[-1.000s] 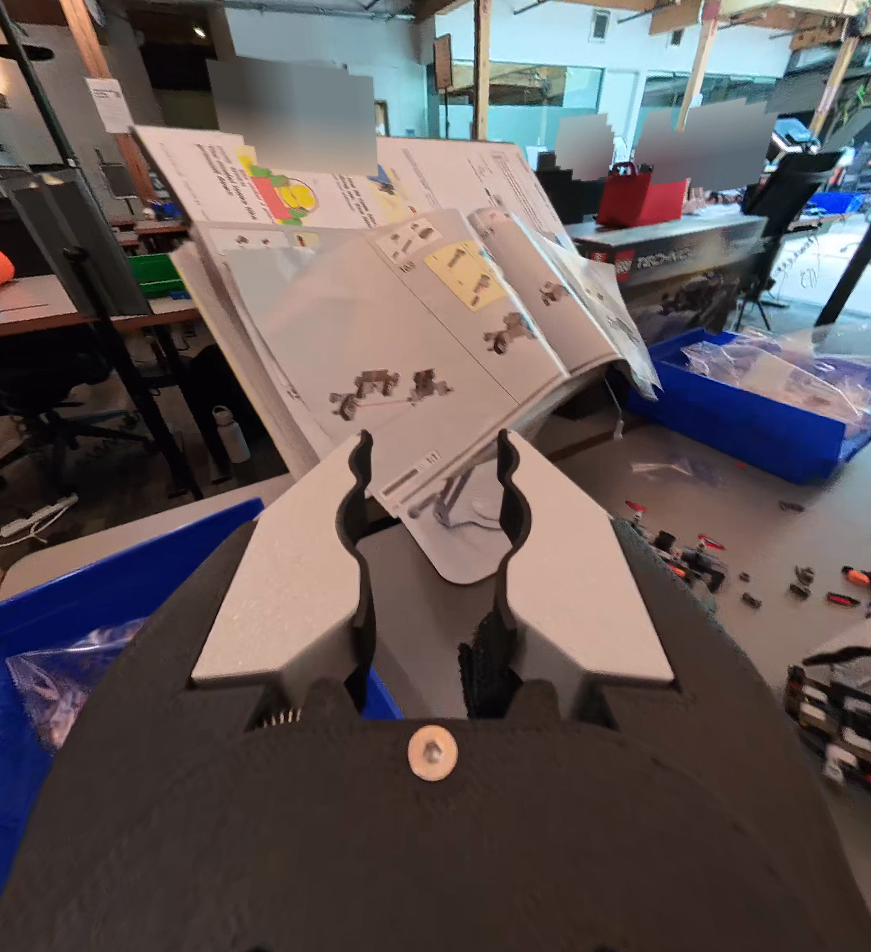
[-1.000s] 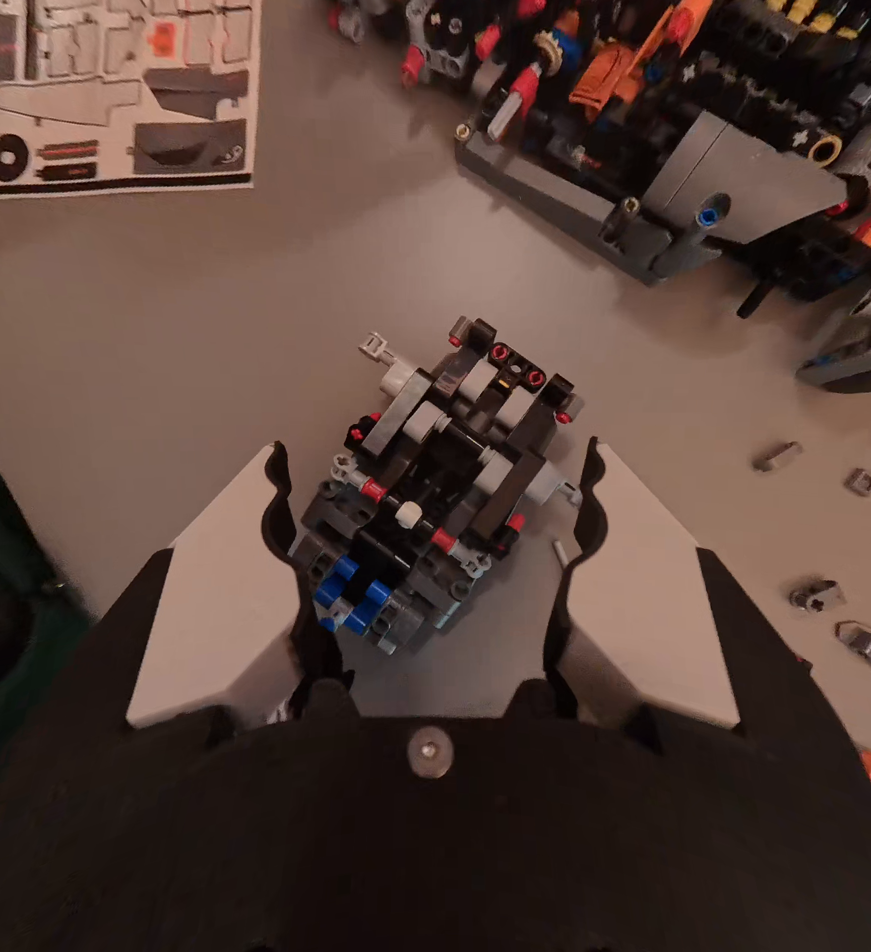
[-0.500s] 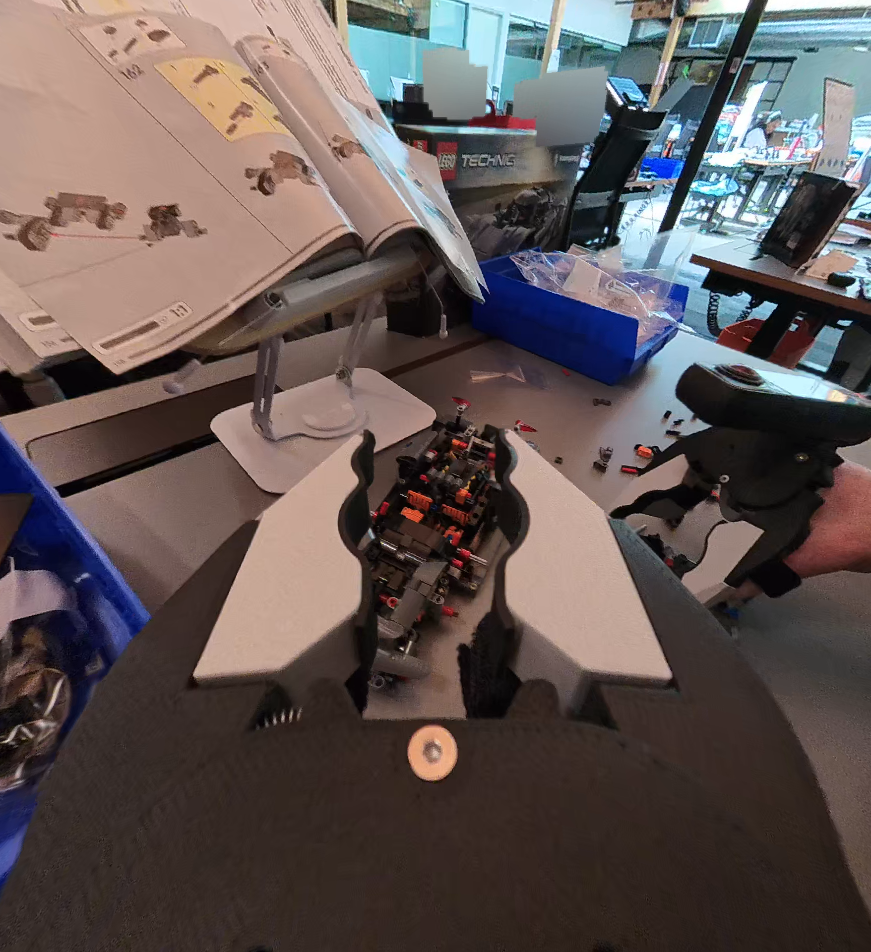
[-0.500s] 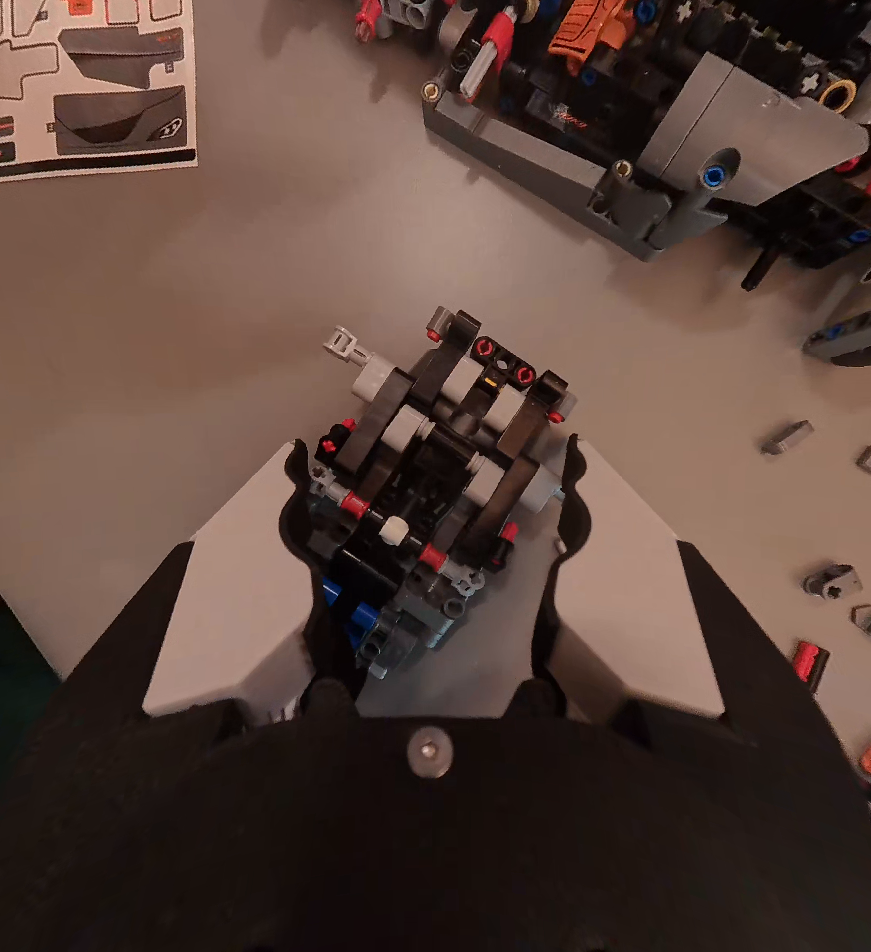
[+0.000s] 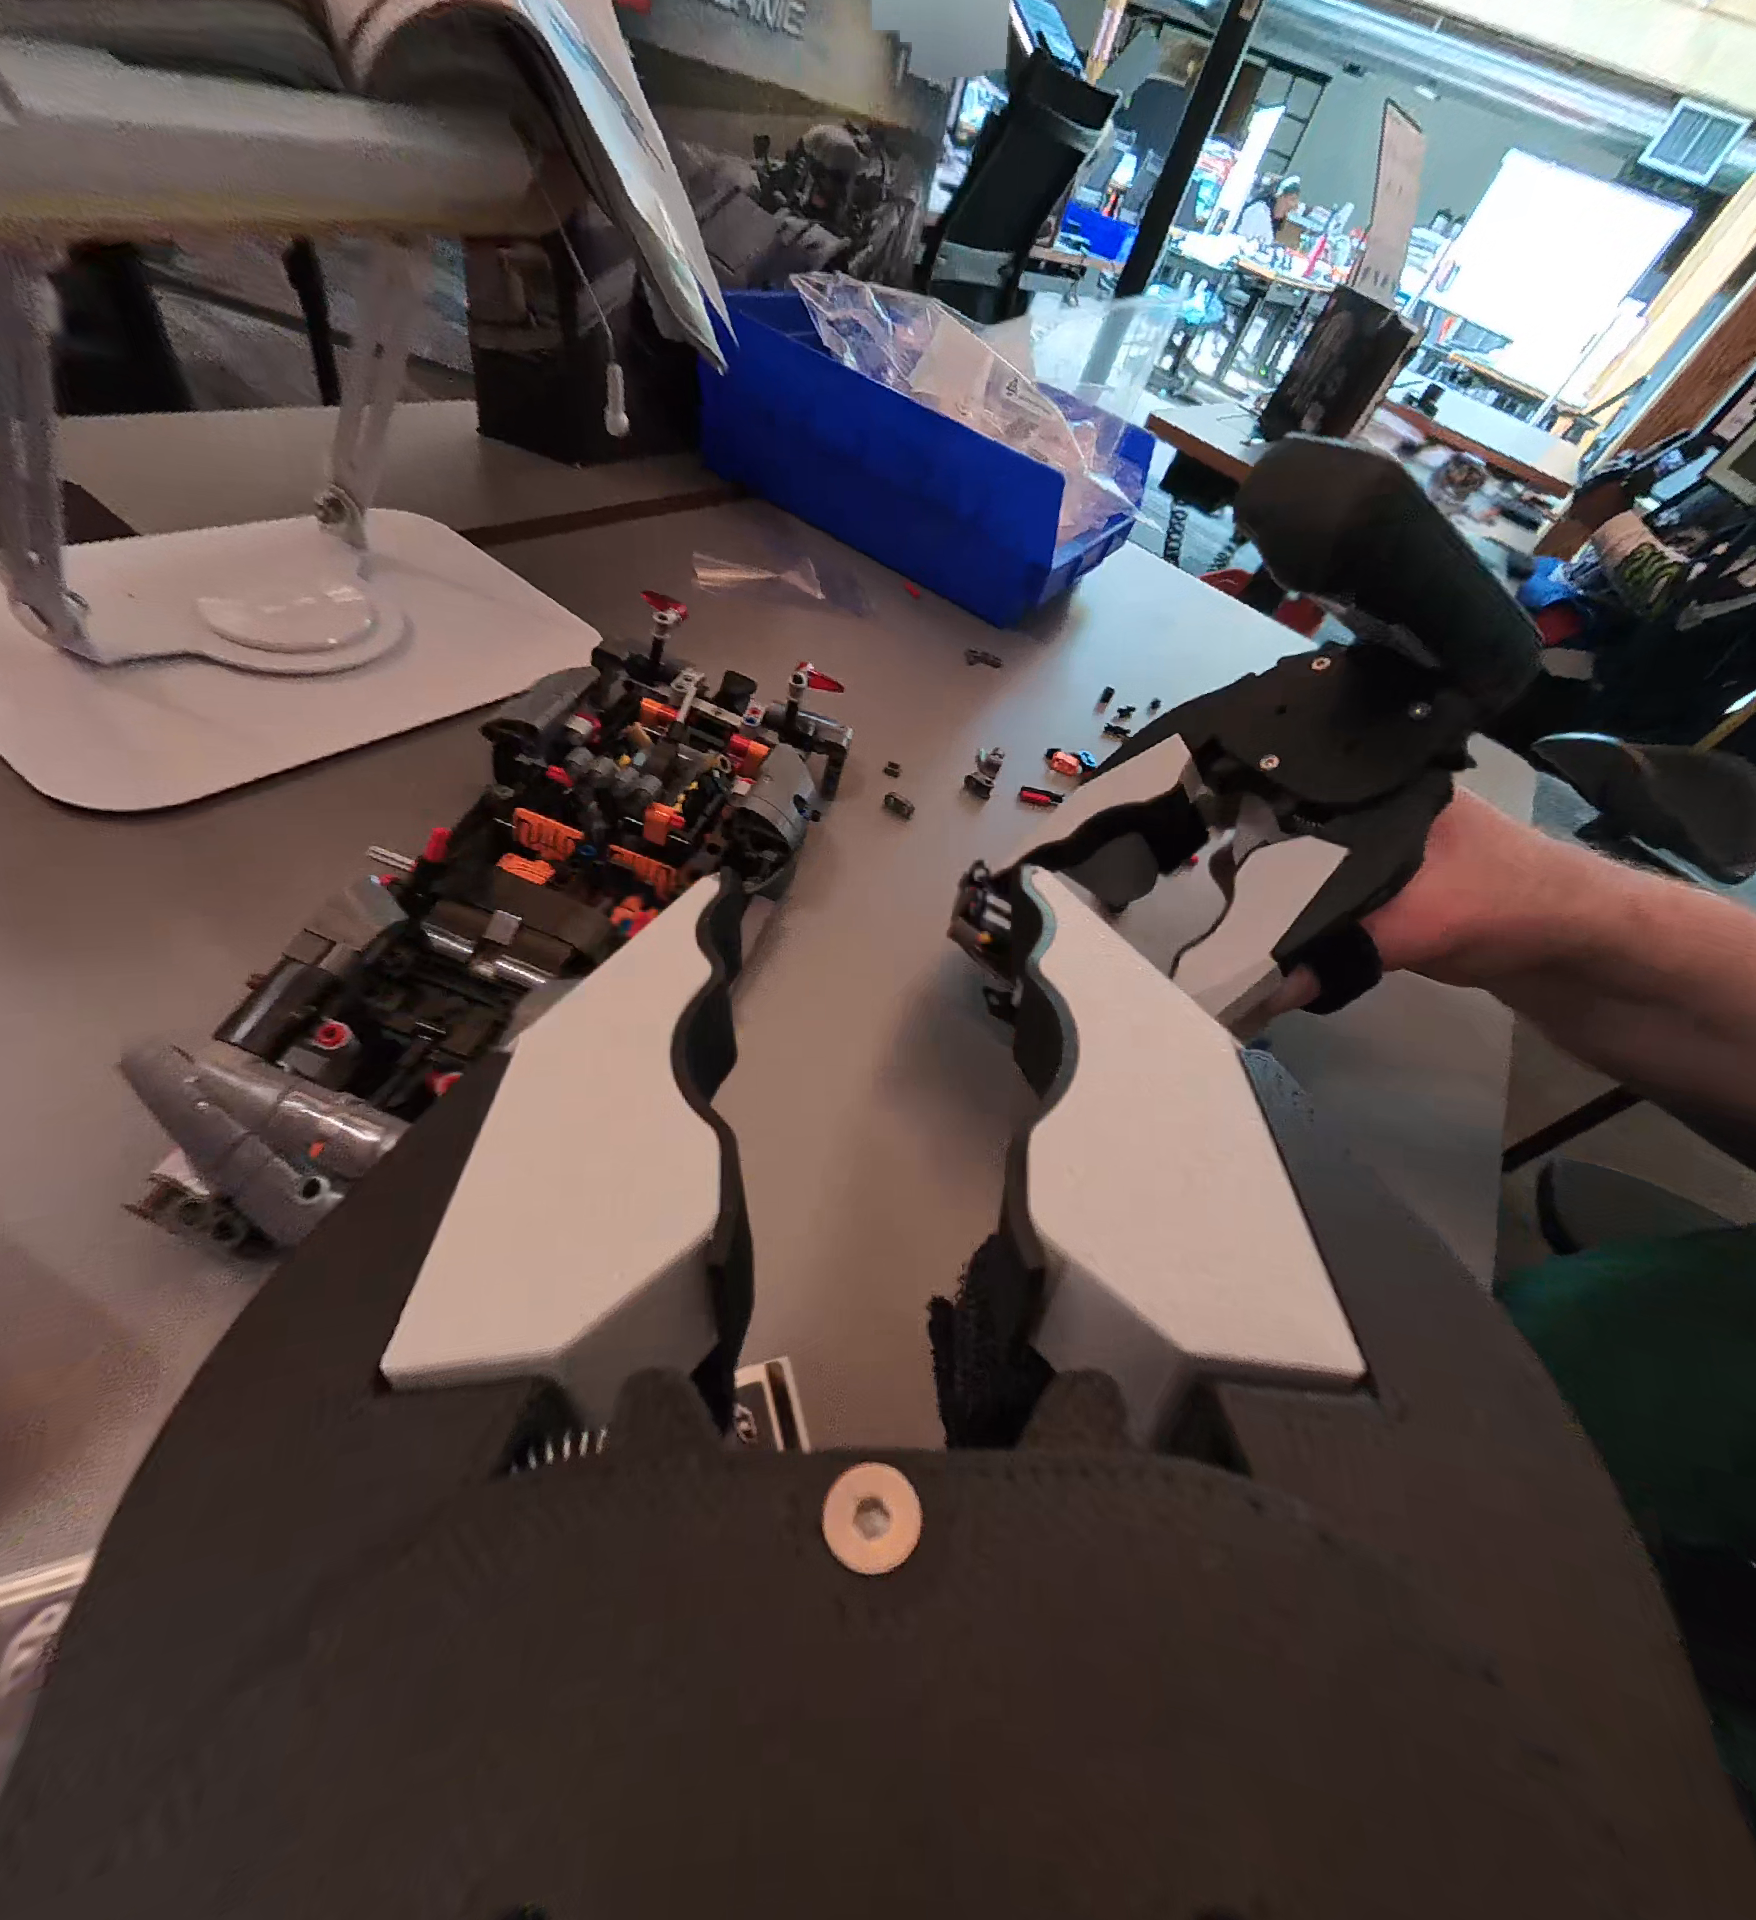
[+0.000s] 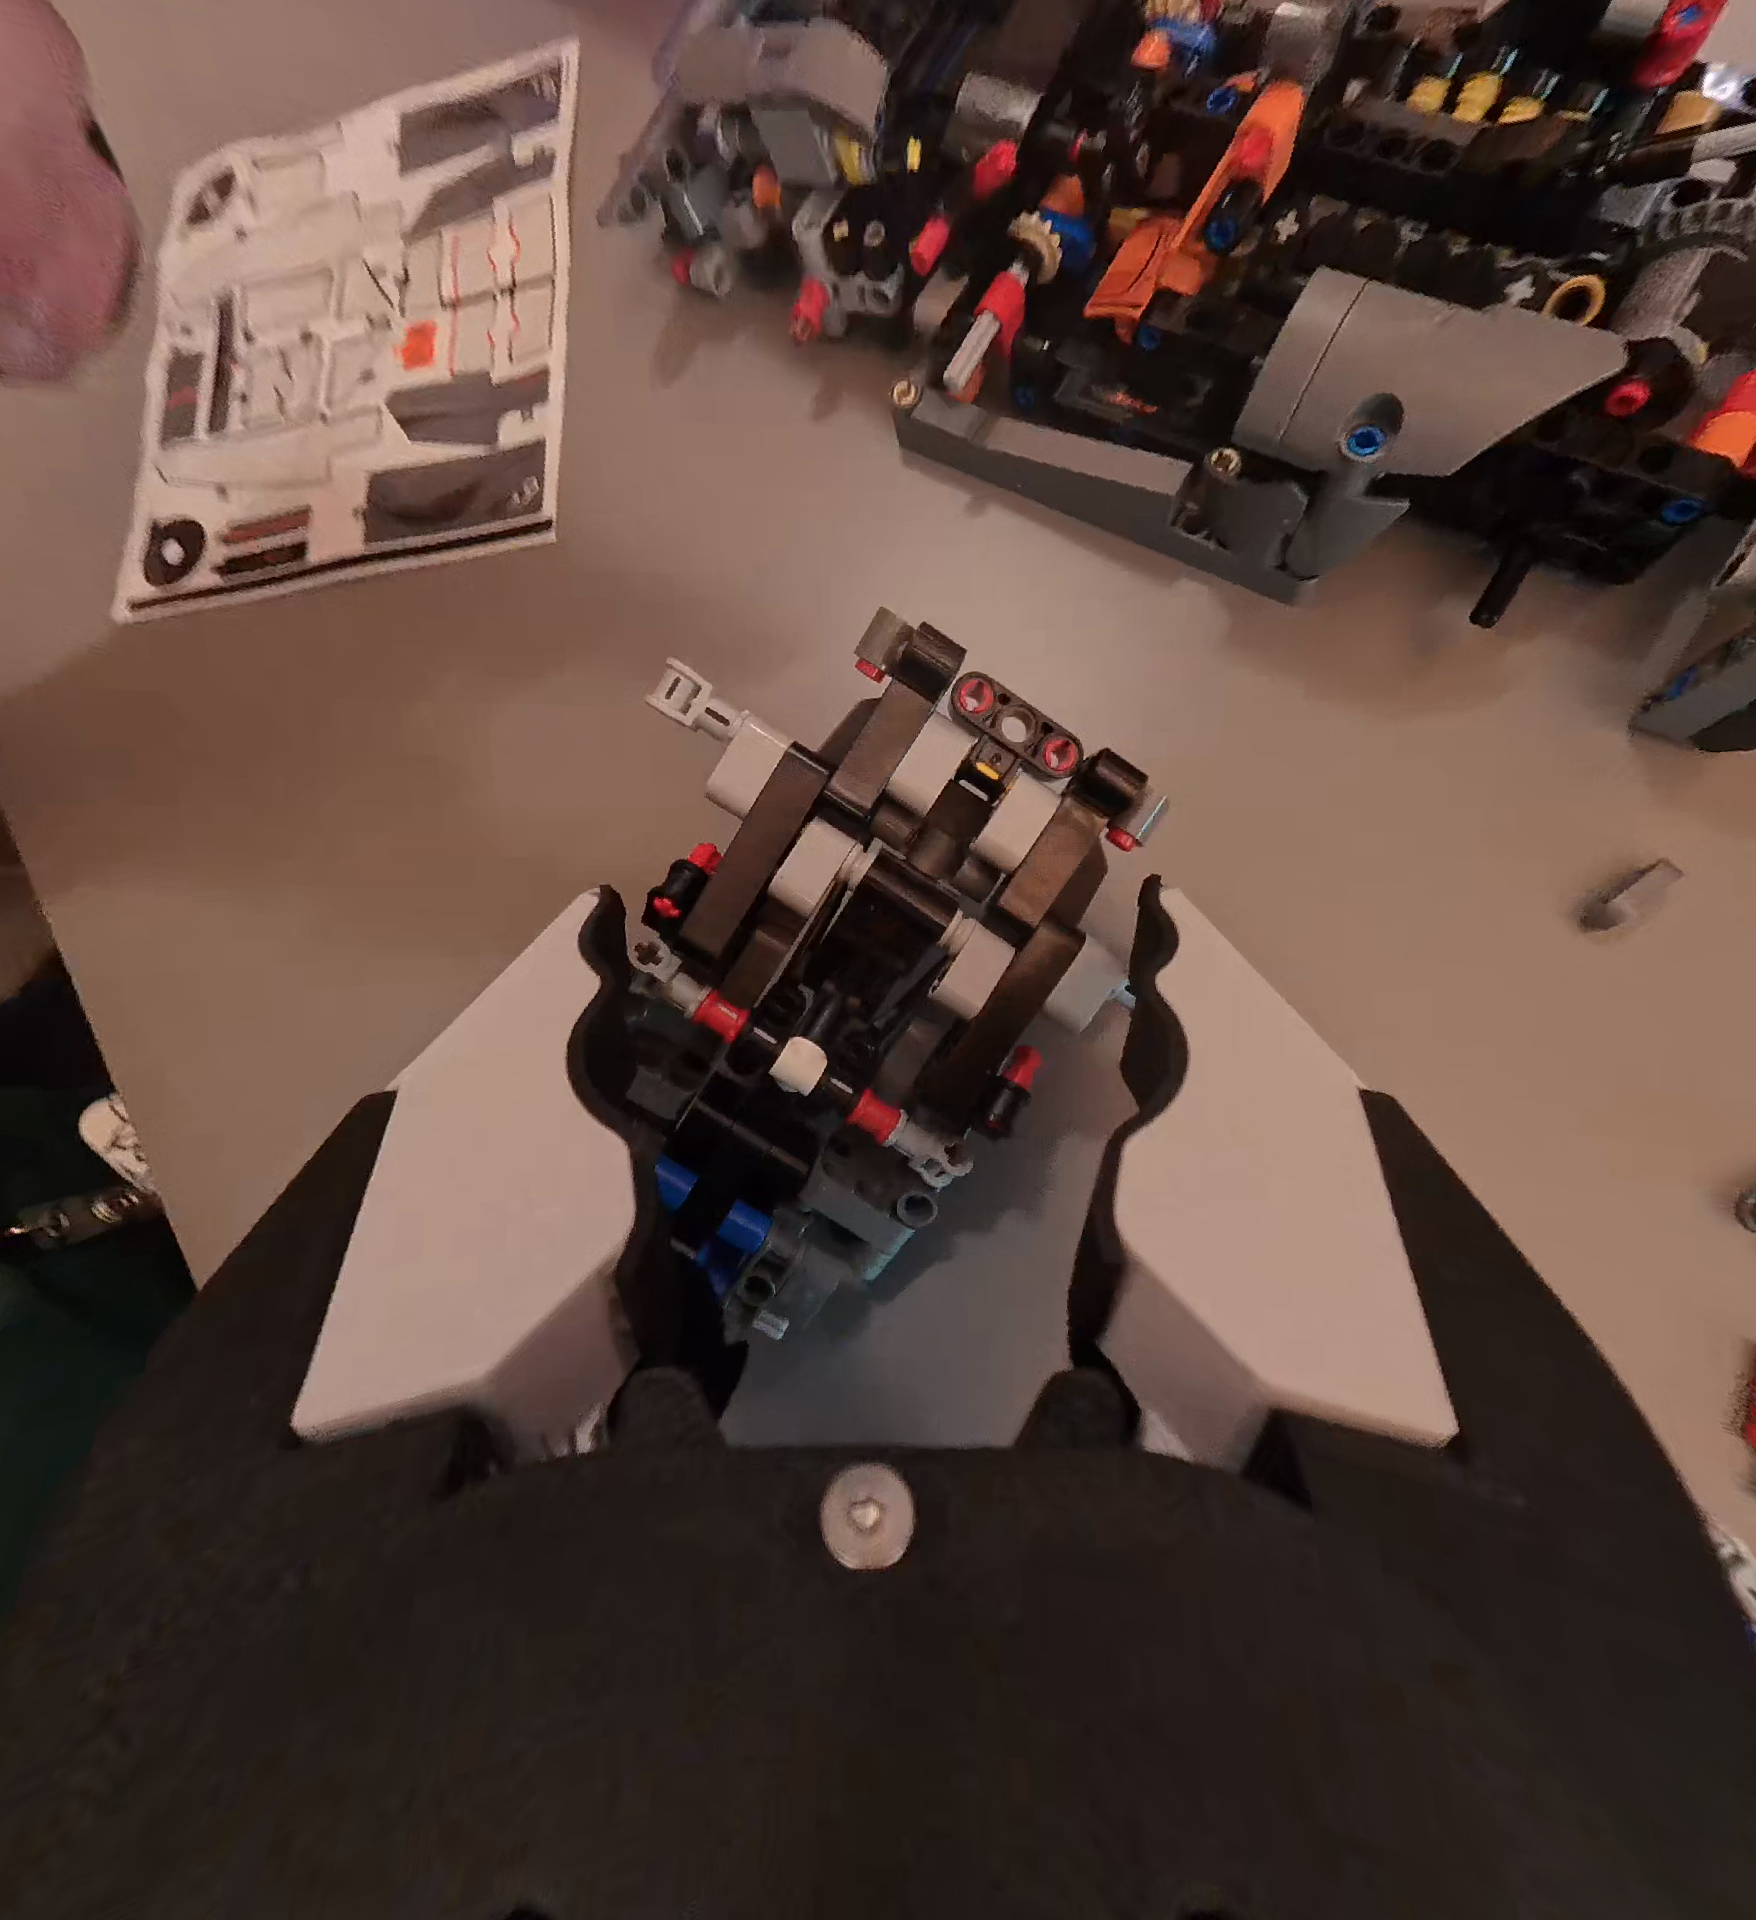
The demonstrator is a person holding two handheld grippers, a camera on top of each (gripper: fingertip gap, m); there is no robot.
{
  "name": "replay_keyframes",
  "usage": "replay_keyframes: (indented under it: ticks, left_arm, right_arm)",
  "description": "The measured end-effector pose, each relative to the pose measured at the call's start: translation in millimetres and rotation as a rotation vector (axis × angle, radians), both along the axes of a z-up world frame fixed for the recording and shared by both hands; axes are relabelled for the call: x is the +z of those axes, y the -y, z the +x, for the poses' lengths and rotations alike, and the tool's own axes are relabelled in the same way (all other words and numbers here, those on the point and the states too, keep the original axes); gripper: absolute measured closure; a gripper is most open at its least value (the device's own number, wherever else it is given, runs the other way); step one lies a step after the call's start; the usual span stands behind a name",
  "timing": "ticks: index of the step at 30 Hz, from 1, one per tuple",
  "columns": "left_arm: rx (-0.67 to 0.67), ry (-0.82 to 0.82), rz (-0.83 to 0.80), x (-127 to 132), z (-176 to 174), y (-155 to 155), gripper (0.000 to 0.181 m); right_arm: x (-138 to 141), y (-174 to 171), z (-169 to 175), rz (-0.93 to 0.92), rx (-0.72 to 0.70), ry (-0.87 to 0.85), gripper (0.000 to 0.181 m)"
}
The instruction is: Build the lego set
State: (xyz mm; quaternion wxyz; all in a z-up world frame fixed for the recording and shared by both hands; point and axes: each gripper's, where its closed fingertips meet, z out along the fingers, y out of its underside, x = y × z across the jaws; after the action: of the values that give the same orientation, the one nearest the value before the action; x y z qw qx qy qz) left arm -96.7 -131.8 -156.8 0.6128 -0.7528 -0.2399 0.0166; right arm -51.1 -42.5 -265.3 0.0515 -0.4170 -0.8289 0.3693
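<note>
Right gripper: jaws parted, straddling the subassembly. Left finger is lying against its side; a gap is showing at the right one, so a firm grip cannot be told. The subassembly, black and grey with red pins and blue pieces, is sitting low over the table, near its front edge.

Left gripper: jaws standing apart, holding nothing, hovering over bare table between the chassis and the right gripper.

Chassis: long, black with orange and red parts, lying just left of the left gripper, partly hidden by its left finger.

Surroundings:
- Sticker sheet lying flat, left of the chassis in the right wrist view.
- Loose pieces lying scattered beyond the chassis.
- Stand, white base, sitting behind the chassis.
- Blue bin with clear bags, standing farther back.
</note>
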Motion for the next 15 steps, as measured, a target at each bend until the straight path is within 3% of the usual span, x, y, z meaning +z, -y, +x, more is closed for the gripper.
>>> replay_keyframes:
  ticks: [7, 15]
  left_arm:
    - [-0.112, 0.104, -0.003, -32.5, 31.6, -32.4, 0.12]
    - [-0.19, 0.108, 0.014, -47.2, 65.8, -71.5, 0.099]
  right_arm:
    - [22.7, 1.1, -7.5, -0.23, -0.054, -0.038, 0.086]
    - [60.4, -13.4, -23.9, -0.536, -0.166, -0.073, 0.086]
